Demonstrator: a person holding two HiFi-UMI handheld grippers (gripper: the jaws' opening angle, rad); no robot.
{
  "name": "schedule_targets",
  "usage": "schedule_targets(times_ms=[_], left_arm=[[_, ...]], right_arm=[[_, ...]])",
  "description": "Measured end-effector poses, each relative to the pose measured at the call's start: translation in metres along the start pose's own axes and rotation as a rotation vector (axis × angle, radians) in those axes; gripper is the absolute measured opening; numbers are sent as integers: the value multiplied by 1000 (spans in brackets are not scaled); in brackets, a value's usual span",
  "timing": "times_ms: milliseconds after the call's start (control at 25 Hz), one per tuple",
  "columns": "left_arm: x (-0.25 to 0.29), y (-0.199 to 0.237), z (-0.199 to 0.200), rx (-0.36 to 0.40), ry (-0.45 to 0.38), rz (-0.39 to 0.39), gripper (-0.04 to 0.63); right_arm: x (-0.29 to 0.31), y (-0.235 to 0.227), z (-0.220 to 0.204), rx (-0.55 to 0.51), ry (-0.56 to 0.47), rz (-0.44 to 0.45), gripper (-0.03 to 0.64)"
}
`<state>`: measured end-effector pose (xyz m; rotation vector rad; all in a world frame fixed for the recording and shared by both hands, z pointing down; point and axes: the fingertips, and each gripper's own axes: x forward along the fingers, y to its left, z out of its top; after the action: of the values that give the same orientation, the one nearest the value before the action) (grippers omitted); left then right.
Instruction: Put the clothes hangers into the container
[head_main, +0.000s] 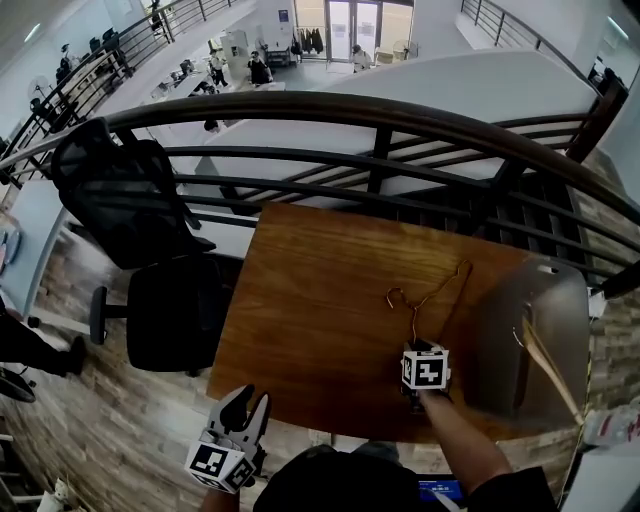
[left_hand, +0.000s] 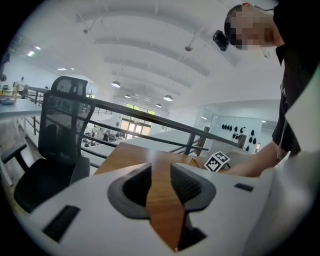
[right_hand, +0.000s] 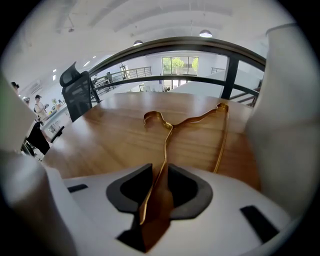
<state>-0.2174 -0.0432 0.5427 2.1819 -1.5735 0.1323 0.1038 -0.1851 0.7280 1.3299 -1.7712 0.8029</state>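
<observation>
Brown wooden rectangular table (head_main: 320, 300): thin gold wire clothes hanger (right_hand: 172, 126) lies flat on it, right of centre. Grey open-topped container (head_main: 560, 300) sits at the table's right end, with a pale wooden clothes hanger (head_main: 548, 365) inside. Black mesh office chair (head_main: 175, 310) stands left of the table, and a dark curved metal railing (head_main: 380, 115) runs behind it. Right gripper (right_hand: 159, 175) is at the near edge, the wire hanger's arm running between its jaws. Left gripper (head_main: 250, 402) is off the near-left corner.

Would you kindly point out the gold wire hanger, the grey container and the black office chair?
gold wire hanger (right_hand: 167, 145), right gripper view, on the wire arm nearest the camera.
grey container (head_main: 558, 298), head view, on its bare inner wall.
black office chair (head_main: 170, 312), head view, on its seat.
</observation>
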Motion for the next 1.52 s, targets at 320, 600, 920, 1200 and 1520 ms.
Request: schedule_targets(times_ms=[320,600,920,1200,1520], left_arm=[[4,-1,-7,-26,17,-12,124],[9,-12,-12,-20,33,-47,124],[17,-23,-12,-6,35,-90,124],[23,-35,-6,12,26,-139,124],[33,-55,14,61,-10,-213,124]], right_arm=[[-2,6,1,53,3,43,16],[-26,41,0,-44,-29,176,8],[-69,72,21,102,-124,376,8],[-120,95,52,22,-265,432,8],[-188,107,88,-68,-406,467,8]])
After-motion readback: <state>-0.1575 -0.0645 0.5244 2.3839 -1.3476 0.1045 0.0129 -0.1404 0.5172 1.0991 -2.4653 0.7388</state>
